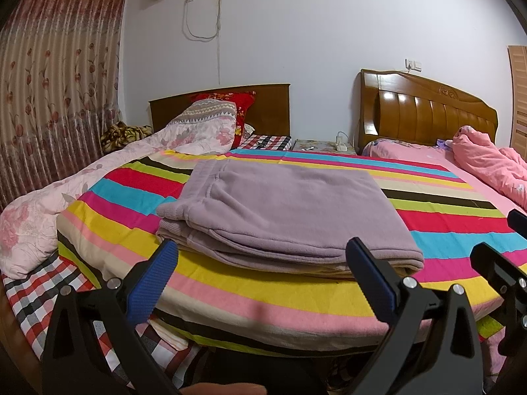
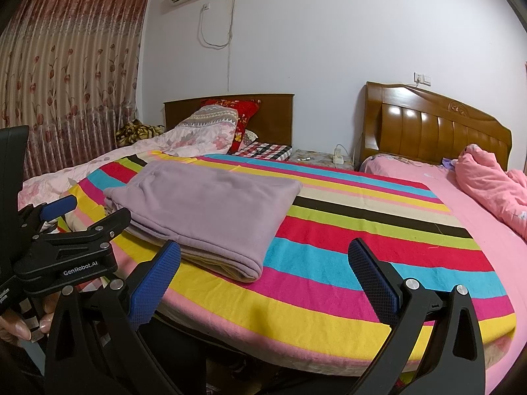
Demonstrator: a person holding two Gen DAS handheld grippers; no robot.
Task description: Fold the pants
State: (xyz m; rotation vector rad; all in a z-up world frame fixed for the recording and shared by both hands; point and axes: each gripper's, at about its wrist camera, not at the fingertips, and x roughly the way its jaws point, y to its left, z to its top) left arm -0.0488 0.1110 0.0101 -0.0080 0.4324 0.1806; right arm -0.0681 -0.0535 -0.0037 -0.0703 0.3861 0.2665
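Note:
The lilac fleece pants point(image 1: 283, 210) lie folded in a flat stack on the striped blanket point(image 1: 296, 296); they also show in the right wrist view point(image 2: 207, 210). My left gripper point(image 1: 263, 256) is open and empty, just short of the stack's near edge. My right gripper point(image 2: 263, 256) is open and empty, held over the blanket to the right of the stack's near corner. The left gripper also shows at the left edge of the right wrist view point(image 2: 89, 214), and the right gripper at the right edge of the left wrist view point(image 1: 500, 230).
A floral quilt point(image 1: 98, 177) and pillows lie at the left. A pink duvet point(image 1: 494, 161) lies on the right bed. Two wooden headboards point(image 1: 428, 115) stand at the back wall with a small nightstand point(image 1: 322, 146) between. A curtain point(image 1: 56, 82) hangs at the left.

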